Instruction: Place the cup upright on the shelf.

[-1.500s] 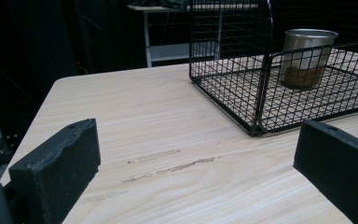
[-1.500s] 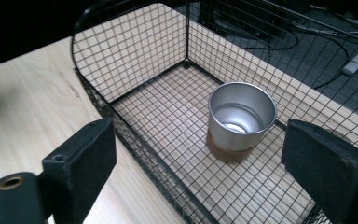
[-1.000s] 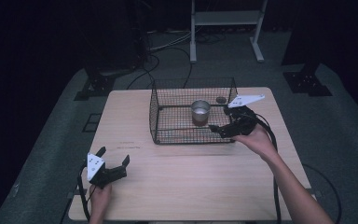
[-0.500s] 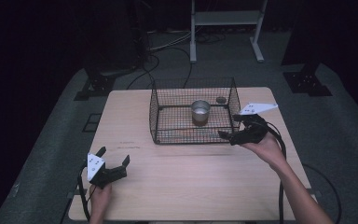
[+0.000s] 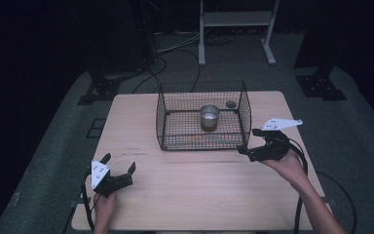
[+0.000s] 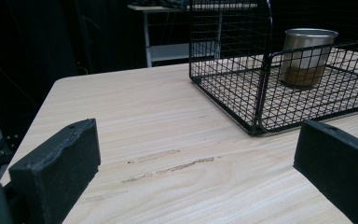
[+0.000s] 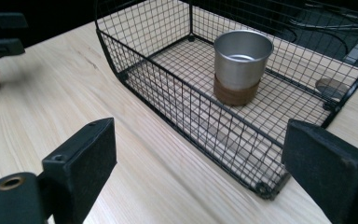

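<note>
Metal cup (image 5: 209,117) stands upright inside the wire basket (image 5: 245,105) near the desk's (image 5: 195,195) far edge, nothing gripping it. Right tongs (image 5: 246,148) have pulled back out of the basket toward the desk's right edge, jaws wide and empty, so the drop-off looks done. Left tongs (image 5: 119,168) stay wide open, empty, by the near-left corner.
</note>
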`<state>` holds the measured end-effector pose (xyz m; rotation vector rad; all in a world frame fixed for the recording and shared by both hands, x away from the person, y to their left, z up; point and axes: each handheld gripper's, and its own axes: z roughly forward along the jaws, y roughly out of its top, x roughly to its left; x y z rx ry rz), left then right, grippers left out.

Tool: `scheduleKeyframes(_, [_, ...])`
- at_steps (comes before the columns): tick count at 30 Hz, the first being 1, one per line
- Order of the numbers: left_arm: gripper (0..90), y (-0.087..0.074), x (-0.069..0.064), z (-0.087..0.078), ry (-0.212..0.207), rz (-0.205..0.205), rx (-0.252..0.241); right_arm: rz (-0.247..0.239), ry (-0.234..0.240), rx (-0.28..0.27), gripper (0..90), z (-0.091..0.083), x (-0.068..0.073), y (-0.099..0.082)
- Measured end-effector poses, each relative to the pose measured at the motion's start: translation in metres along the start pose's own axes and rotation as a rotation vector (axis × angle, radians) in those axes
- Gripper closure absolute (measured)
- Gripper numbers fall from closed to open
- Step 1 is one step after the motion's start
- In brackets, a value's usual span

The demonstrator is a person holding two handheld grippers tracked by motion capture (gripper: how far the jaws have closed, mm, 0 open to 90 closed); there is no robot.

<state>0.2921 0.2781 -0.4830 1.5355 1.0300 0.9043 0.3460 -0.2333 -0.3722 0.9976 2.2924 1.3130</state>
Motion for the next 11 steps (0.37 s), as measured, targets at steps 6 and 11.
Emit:
scheduleKeyframes(6, [0.0, 0.0, 0.0, 0.0, 0.001, 0.004, 0.004, 0.011, -0.004, -0.016, 9.4, -0.007, 0.001, -0.009])
scheduleKeyframes(11, [0.0, 0.0, 0.0, 0.0, 0.001, 0.002, 0.004, 0.003, -0.024, -0.044, 9.2, -0.012, 0.003, -0.018])
